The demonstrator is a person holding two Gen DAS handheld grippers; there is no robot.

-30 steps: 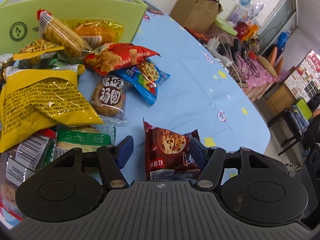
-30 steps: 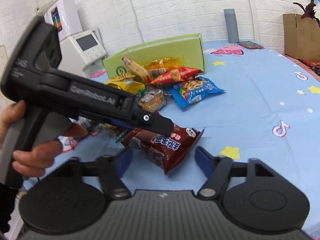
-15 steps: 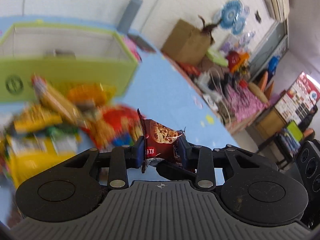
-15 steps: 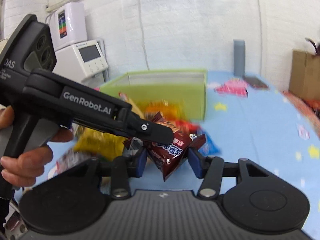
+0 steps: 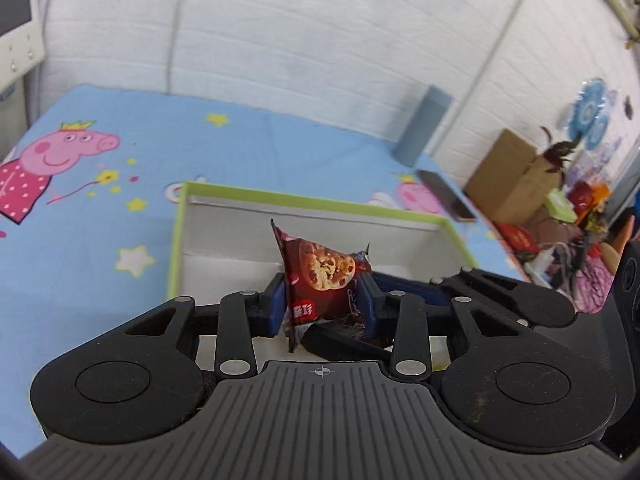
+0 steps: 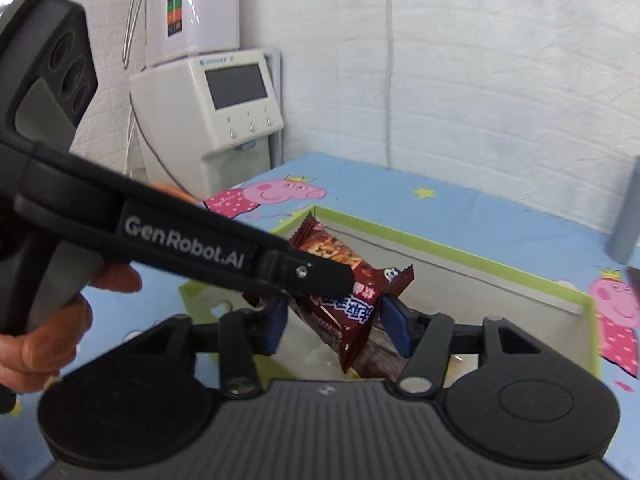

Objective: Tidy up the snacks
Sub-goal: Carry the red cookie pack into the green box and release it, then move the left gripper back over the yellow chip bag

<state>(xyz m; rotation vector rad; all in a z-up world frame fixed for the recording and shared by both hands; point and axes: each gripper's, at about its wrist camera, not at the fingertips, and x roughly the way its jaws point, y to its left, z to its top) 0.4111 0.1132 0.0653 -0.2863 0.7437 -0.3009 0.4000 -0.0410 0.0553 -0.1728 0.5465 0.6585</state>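
A dark red cookie packet (image 5: 320,276) hangs upright over the white inside of the green-rimmed box (image 5: 320,202). My left gripper (image 5: 322,300) has both blue pads pressed on the packet's lower part, though its jaws are opening slightly. In the right wrist view the packet (image 6: 348,304) sits between the jaws of my right gripper (image 6: 336,326), which are opening; its pads stand off the wrapper. A left gripper finger (image 6: 316,274) crosses in front and presses on the packet above the box (image 6: 440,248).
A blue cartoon tablecloth (image 5: 80,240) covers the table. A grey cylinder (image 5: 424,124), a phone (image 5: 444,196) and a cardboard box (image 5: 512,176) stand beyond the green box. A white dispenser (image 6: 224,120) stands off the table's corner. A hand (image 6: 48,340) holds the left gripper.
Both grippers closed around the cookie packet on the table, lifted it, and swung away from the snack pile to over the green box. The right jaws have since widened.
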